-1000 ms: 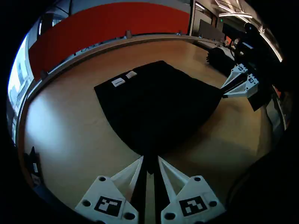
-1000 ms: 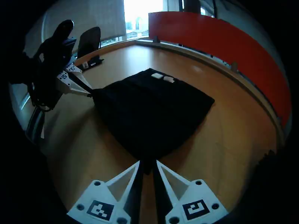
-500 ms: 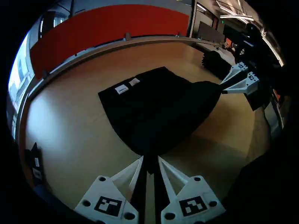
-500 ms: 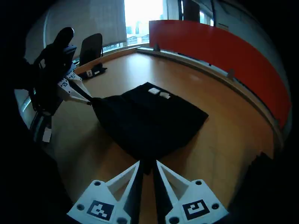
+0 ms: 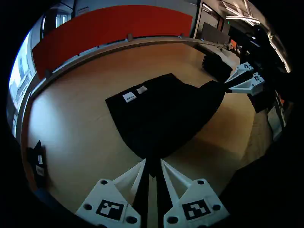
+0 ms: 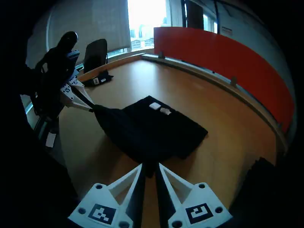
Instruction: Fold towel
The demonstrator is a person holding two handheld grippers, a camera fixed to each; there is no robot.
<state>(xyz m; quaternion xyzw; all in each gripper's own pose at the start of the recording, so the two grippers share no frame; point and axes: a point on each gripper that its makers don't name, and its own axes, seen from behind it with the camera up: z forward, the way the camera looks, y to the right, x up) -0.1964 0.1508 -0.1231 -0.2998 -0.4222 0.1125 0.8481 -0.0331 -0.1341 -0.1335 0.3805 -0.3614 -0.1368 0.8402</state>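
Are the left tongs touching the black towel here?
Touching. The left gripper view shows the left tongs closed on a corner of the black towel, the cloth pinched between both fingers.

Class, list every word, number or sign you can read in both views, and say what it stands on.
No readable text anywhere.
White tags on the black towel: too blurred to read.
Square markers on the left gripper and right gripper: coded patterns, no letters.

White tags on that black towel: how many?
2: one white tag and a second tag beside it, on the black towel near its far edge. Folds may hide others.
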